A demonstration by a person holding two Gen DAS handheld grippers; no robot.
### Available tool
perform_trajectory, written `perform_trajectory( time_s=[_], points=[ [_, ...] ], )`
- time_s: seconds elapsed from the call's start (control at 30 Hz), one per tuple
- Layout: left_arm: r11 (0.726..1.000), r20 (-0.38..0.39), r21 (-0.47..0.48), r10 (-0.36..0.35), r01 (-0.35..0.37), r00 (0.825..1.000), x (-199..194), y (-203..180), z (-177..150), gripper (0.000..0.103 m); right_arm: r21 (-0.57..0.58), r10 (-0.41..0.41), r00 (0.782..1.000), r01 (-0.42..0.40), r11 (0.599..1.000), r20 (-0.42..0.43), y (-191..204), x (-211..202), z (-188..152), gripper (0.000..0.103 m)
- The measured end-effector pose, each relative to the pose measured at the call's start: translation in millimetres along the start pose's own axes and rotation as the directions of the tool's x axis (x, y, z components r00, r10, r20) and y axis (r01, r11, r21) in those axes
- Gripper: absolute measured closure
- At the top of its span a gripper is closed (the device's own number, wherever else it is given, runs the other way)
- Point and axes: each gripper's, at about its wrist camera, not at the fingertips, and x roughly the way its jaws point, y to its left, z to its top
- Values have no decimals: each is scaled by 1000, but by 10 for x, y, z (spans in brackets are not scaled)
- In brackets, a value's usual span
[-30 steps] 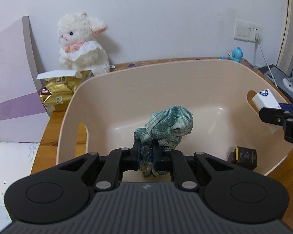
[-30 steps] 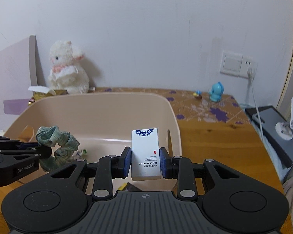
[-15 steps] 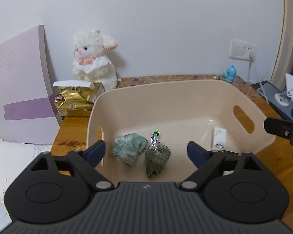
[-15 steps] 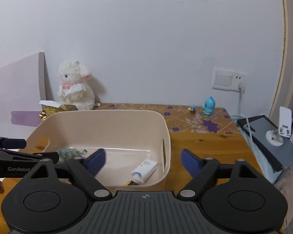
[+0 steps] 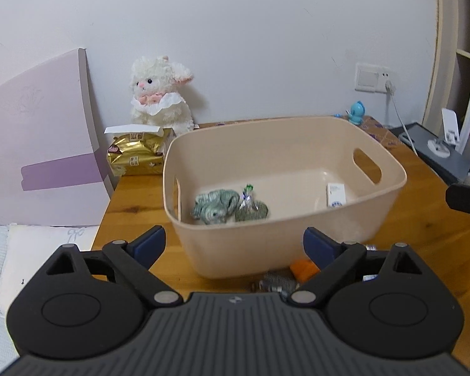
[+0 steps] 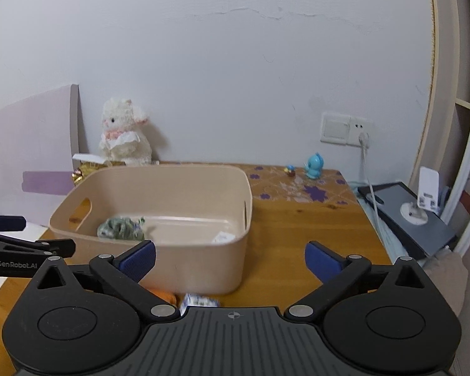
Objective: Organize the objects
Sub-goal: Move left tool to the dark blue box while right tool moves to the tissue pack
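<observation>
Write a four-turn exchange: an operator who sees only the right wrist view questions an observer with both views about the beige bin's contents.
Operator: Behind the bin wall I see only a white corner. What is it?
Observer: A small white box, lying flat on the bin floor below the handle slot.
Operator: Is the green bundle one item?
Observer: Two: a green cloth and a foil packet with a green twist, close beside it.

Both wrist cameras face the far wall from the near side, sharing the beige bin [image 5: 285, 244] [image 6: 197, 260].
</observation>
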Motion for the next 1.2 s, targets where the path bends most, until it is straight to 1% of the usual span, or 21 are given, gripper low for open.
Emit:
perform_trajectory(
  time_s=[0.13,0.3,0.47,0.6,0.93,1.1,1.2],
  points=[
    [1000,-20,11,-12,12,1000,-39,-28,-160,8,-11,-12,999,11,1000,-32,-15,-62,-147,0],
    [999,-67,23,-22,23,998,31,-81,-371,8,-16,-14,995,13,1000,-96,-19,-17,-371,0],
    [999,-114,35,-34,39,993,175,-109,-549,8,-19,-14,987,11,1000,-163,-17,129,-593,0],
    [999,-142,33,-36,42,989,317,-122,-663,8,-24,-21,976,16,1000,-219,-3,305,-738,0],
    [997,-206,31,-70,77,976,735,-127,-788,8,-33,-33,945,23,999,-325,69,782,-962,0],
    [996,-223,13,-82,87,971,951,-103,-801,8,-36,-28,938,17,999,-344,99,971,-1010,0],
    [996,-213,6,-83,86,974,1034,-87,-795,8,-33,-21,937,10,999,-348,121,1063,-1011,0]
  ],
)
